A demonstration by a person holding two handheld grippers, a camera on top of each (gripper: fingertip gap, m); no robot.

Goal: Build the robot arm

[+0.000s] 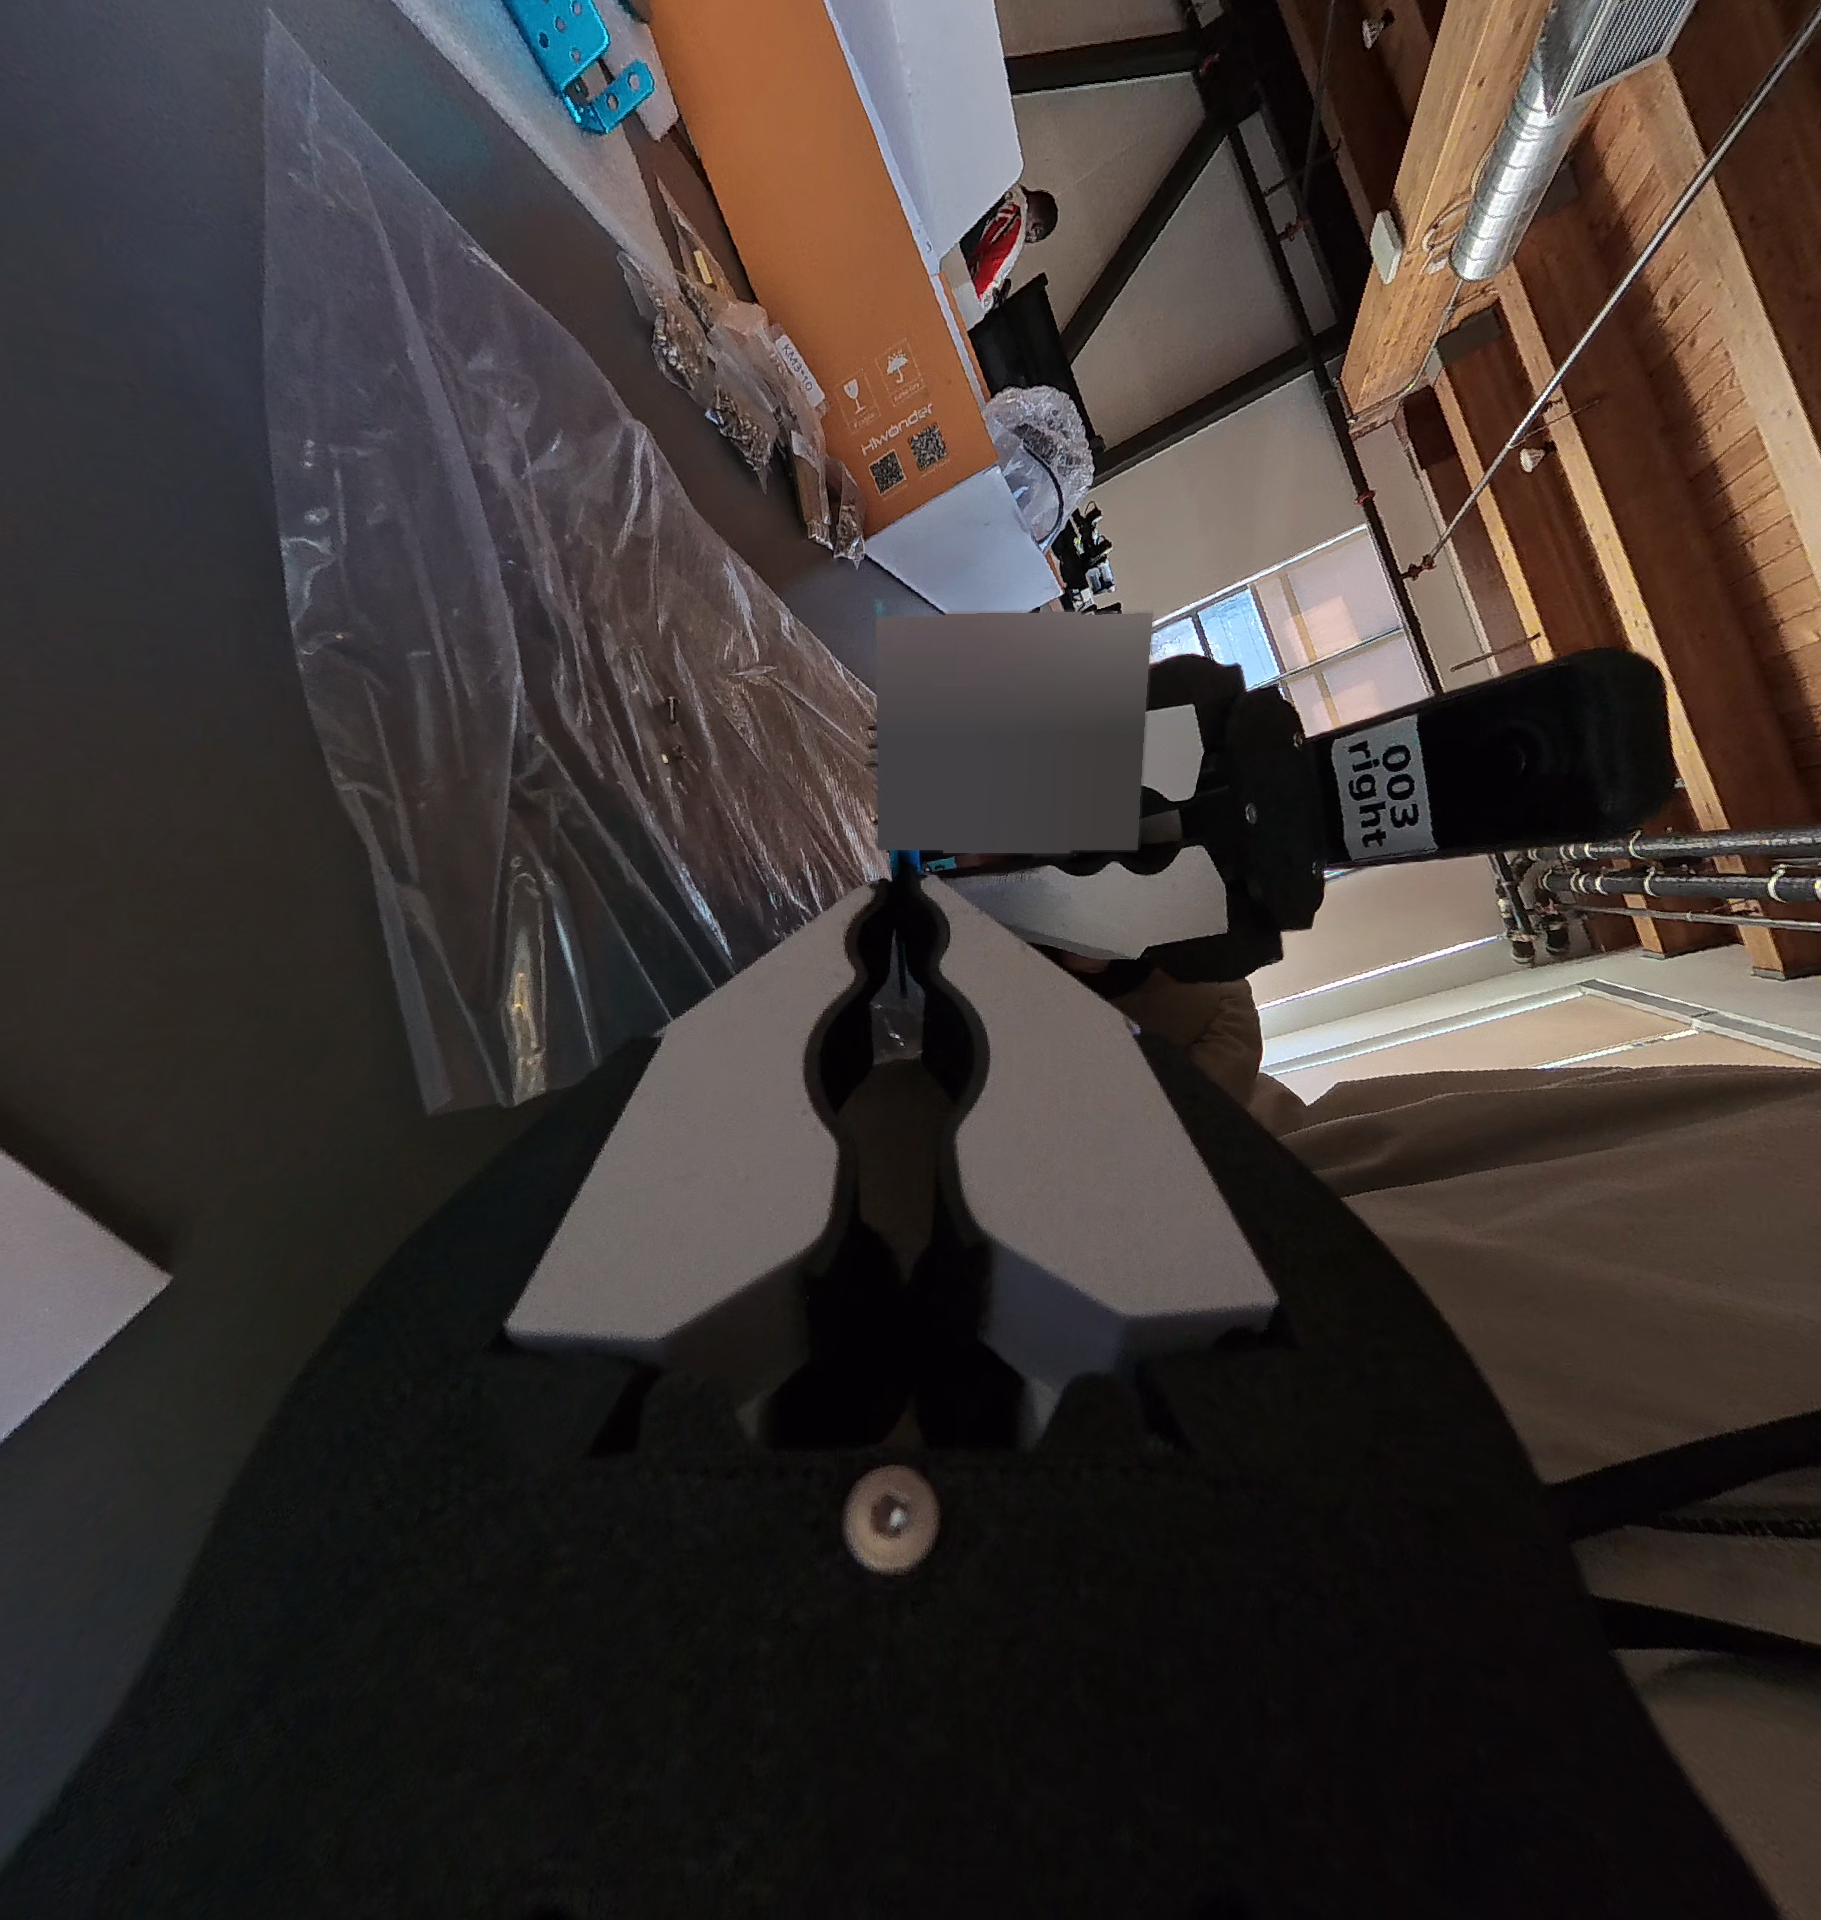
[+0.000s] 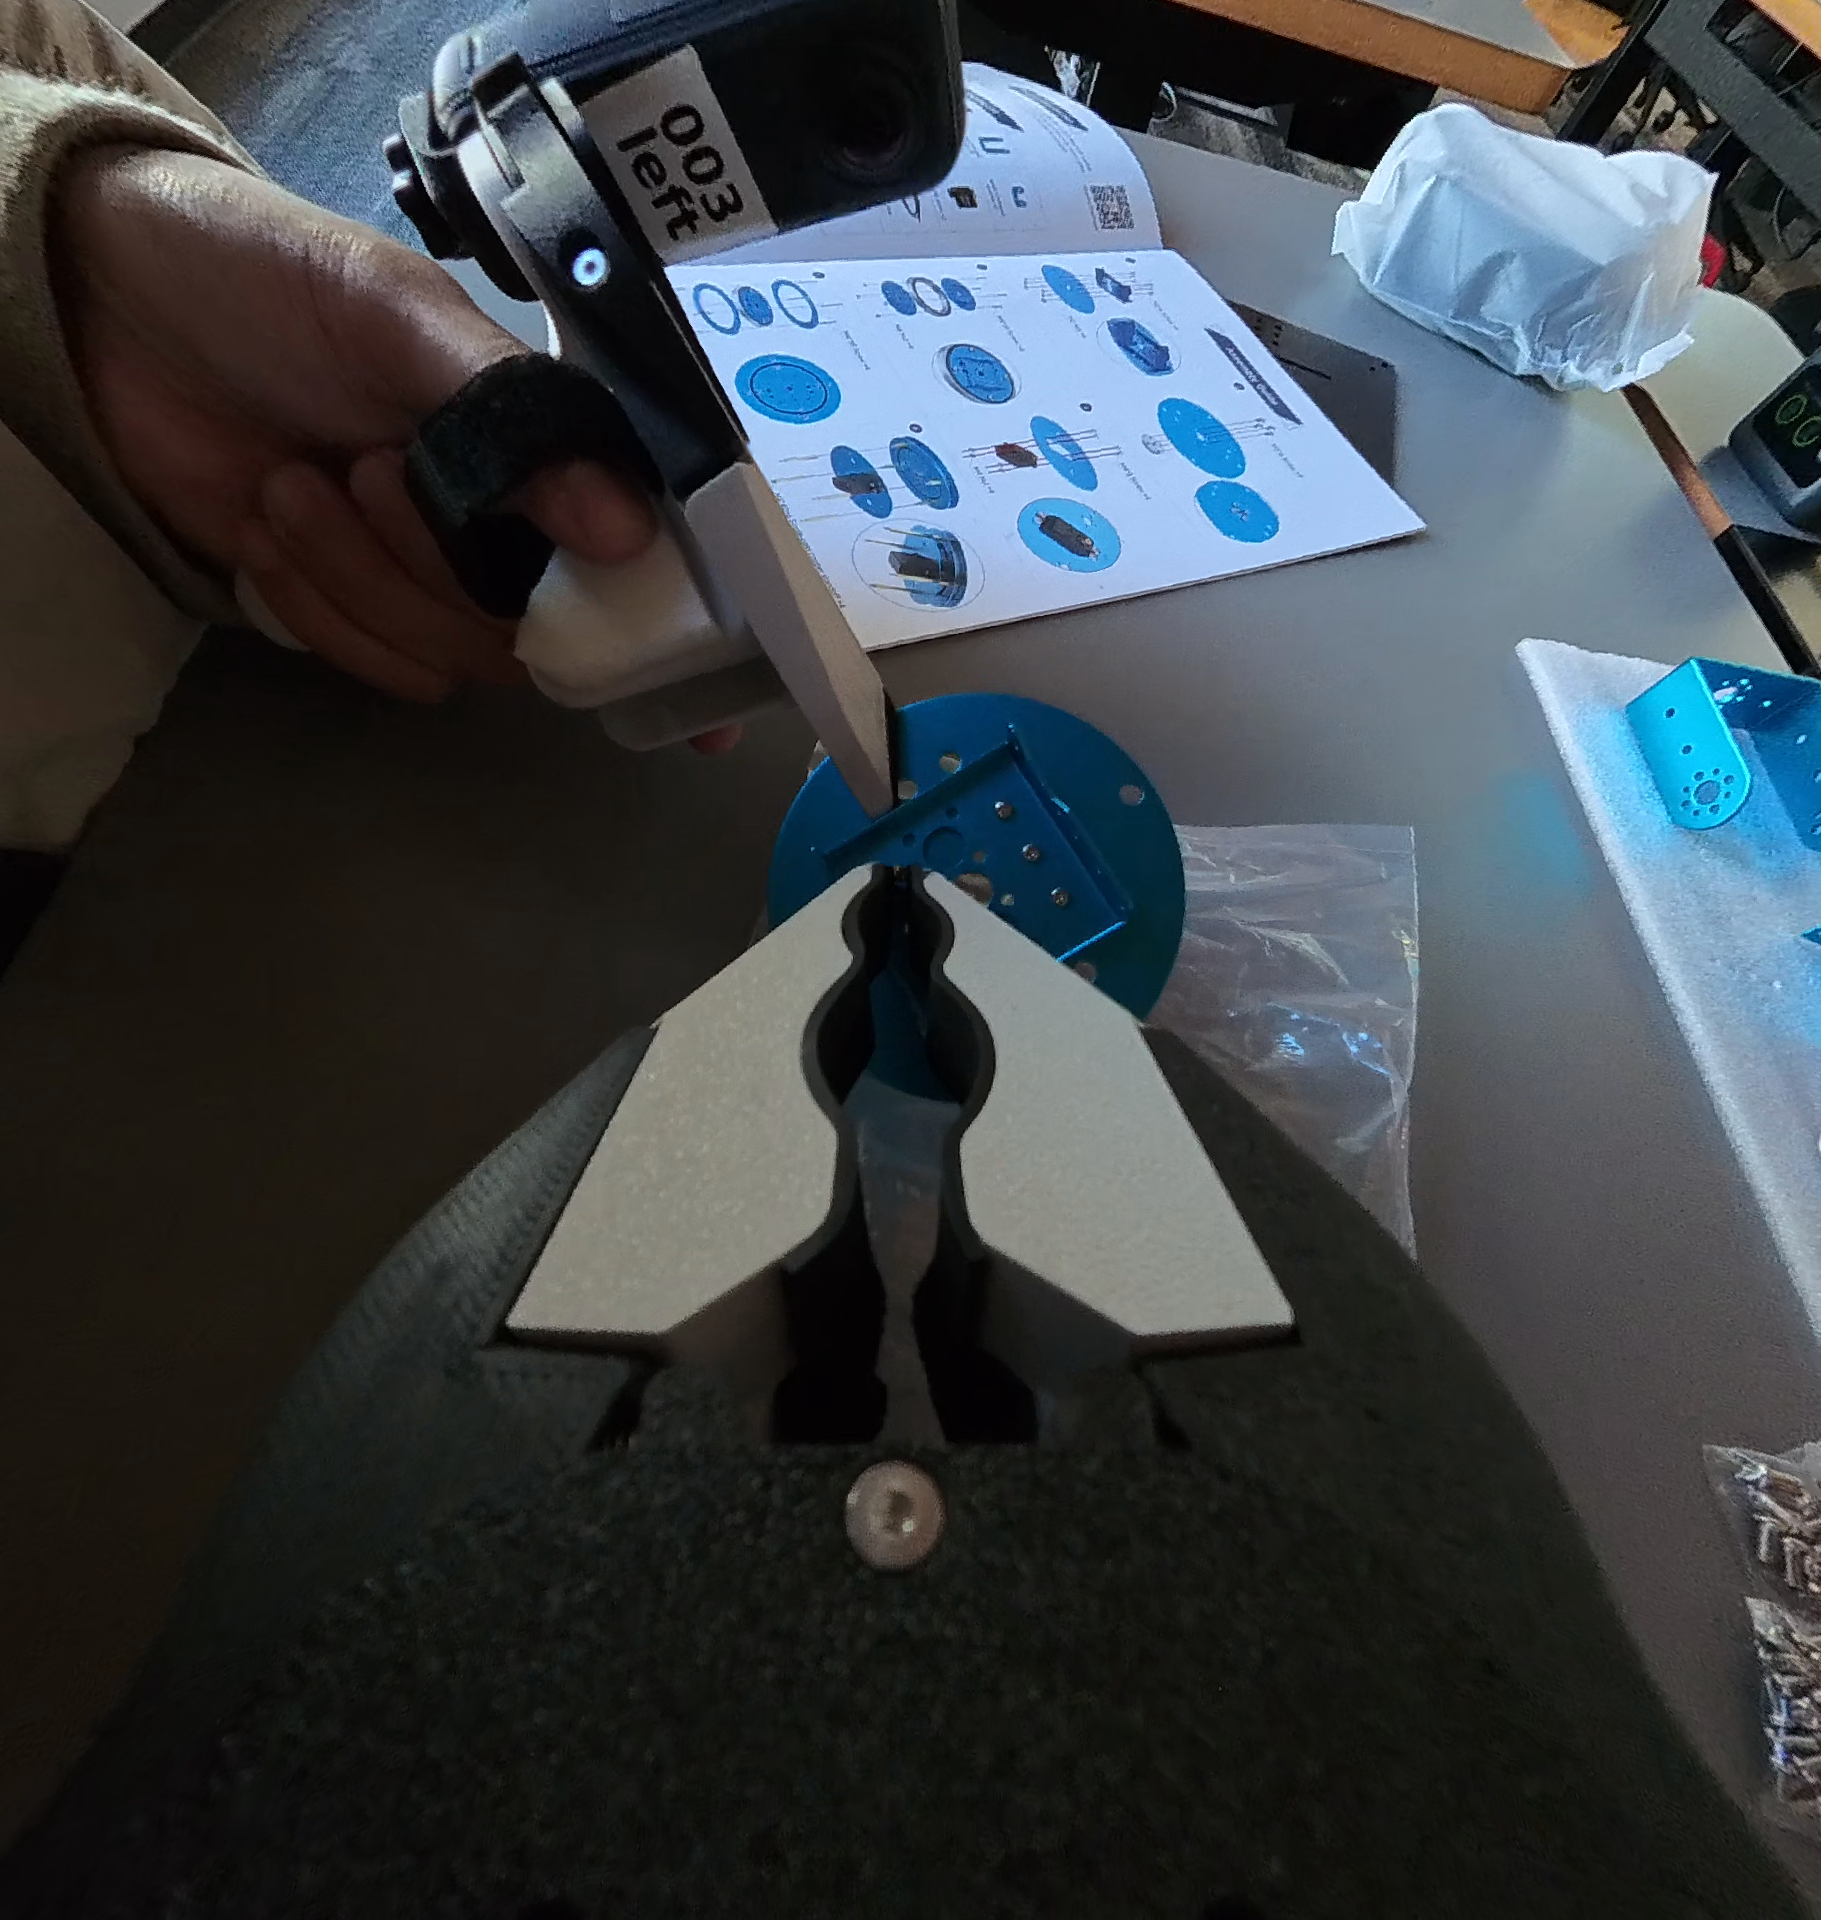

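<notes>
A blue round metal plate [image 2: 1155,883] with a blue holed bracket [image 2: 1031,831] on it is held up over the grey table [image 2: 1508,582]. My right gripper [image 2: 901,883] is shut on the plate's near edge; blue metal shows between its jaws. My left gripper [image 2: 885,795], held by a hand [image 2: 262,416], comes in from the upper left and pinches the bracket's flange. In the left wrist view my left gripper [image 1: 904,894] is shut on a thin blue edge [image 1: 901,935]. The right gripper's fingers [image 1: 1093,914] meet it from the right.
An open instruction booklet [image 2: 1041,436] lies behind the plate. A clear plastic bag [image 2: 1301,987] lies to its right. A white foam sheet [image 2: 1633,831] carries blue brackets [image 2: 1716,758]. Bags of screws [image 2: 1810,1579] lie at the right. An orange box [image 1: 833,260] stands at the table's far side. My left and right fingertips are right by each other.
</notes>
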